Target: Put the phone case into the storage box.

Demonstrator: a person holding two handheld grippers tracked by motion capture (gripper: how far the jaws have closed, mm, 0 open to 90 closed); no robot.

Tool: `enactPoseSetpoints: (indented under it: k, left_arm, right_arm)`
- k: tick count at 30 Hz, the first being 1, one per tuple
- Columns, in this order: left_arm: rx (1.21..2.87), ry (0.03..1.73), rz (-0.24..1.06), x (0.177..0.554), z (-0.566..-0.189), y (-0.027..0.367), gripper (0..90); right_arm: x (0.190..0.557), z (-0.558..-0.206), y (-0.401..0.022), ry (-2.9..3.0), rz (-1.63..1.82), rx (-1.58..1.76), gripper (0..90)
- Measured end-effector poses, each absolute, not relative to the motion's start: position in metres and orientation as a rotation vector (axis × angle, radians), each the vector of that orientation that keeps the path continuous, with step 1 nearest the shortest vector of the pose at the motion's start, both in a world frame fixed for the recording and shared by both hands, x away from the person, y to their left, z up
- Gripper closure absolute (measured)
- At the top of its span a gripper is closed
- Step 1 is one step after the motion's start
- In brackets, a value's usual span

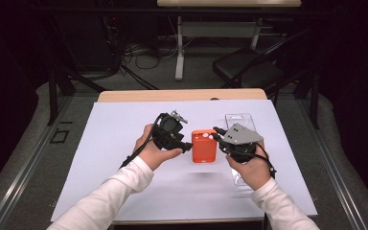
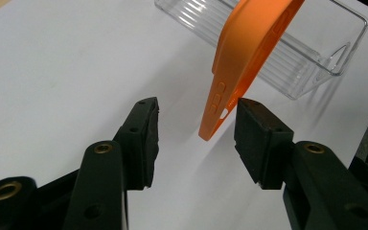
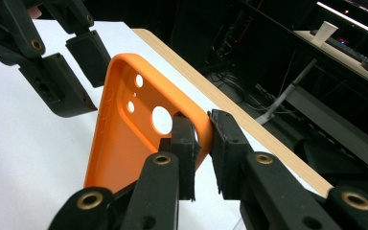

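Looks like a handoff. The right gripper (image 3: pixel 201 139) is pinched on the edge of the soft orange silicone phone case (image 1: pixel 204 145), holding it above the white surface (image 1: pixel 124 124). The left gripper (image 2: pixel 196 129) sits half open, case corner between its pads, not squeezing. Next, probably: left clamps on before right loosens.

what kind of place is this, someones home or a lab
Most likely a lab or recording workspace: a table under a white sheet, dark surroundings, loose cables on the floor, and a folding chair behind.
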State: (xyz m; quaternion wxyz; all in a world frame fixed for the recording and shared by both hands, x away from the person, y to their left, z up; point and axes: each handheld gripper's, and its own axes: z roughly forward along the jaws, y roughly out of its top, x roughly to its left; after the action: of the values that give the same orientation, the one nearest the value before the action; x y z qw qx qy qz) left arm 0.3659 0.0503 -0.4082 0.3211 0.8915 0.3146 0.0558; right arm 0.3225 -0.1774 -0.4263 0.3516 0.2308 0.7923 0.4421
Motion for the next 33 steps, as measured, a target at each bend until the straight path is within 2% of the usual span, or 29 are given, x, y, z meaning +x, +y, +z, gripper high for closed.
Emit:
enactPoseSetpoints:
  k: [6, 14, 26, 33]
  left_arm:
    - [2.356, 0.775, 0.169, 0.364, -0.409, 0.052, 47.8]
    - [2.357, 0.719, 0.262, 0.363, -0.408, 0.057, 45.9]
    - [2.331, 0.775, 0.2, 0.363, -0.411, 0.069, 45.1]
    - [2.312, 0.765, 0.178, 0.363, -0.407, 0.076, 36.7]
  right_arm:
    - [0.324, -0.426, -0.183, 2.055, 1.164, 0.582, 80.6]
    - [0.325, -0.424, -0.188, 2.055, 1.201, 0.577, 80.6]
    - [0.329, -0.423, -0.193, 2.034, 1.21, 0.552, 80.5]
    - [0.332, -0.422, -0.199, 2.018, 1.226, 0.539, 80.3]
